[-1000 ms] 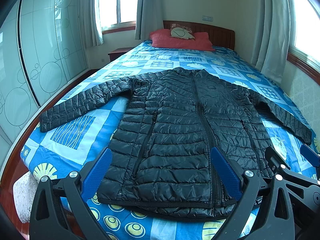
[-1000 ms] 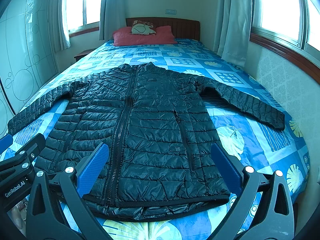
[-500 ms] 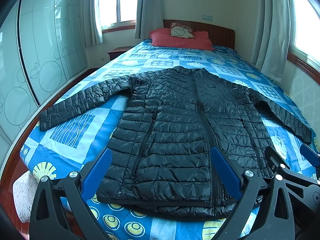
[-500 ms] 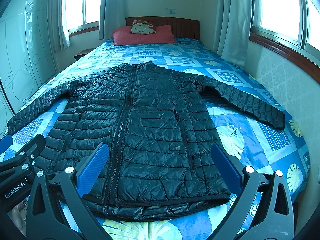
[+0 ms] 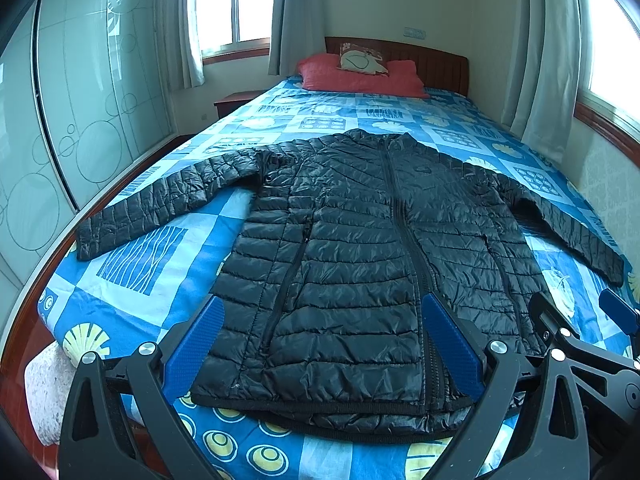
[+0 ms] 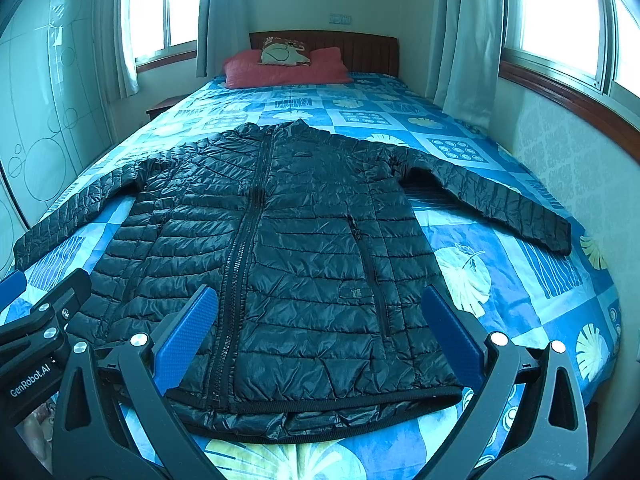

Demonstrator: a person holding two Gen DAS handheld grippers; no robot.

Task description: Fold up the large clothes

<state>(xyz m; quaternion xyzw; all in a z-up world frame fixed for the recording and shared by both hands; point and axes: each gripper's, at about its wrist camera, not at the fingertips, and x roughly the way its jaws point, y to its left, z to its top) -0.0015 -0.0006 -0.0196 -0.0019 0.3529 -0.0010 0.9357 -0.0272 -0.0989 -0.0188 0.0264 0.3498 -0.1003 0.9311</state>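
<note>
A black quilted puffer jacket [image 5: 360,248] [image 6: 280,248] lies flat and zipped on the blue patterned bed [image 5: 132,264] [image 6: 520,280], collar toward the headboard, hem toward me, both sleeves spread outward. My left gripper [image 5: 324,340] hovers open above the hem on the jacket's left half, its blue pads [image 5: 196,340] wide apart and empty. Above the hem's right half my right gripper [image 6: 320,332] is open too, holding nothing. Each gripper shows at the edge of the other's view.
Red pillows [image 6: 280,66] and a wooden headboard [image 6: 360,50] are at the far end. A wardrobe with glass sliding doors [image 5: 80,100] runs along the left. The wall and curtained windows [image 6: 560,12] close the right side. A nightstand [image 5: 236,102] sits at the far left.
Both views have drifted back very slightly from the jacket. The jacket has not moved and both grippers have stayed open.
</note>
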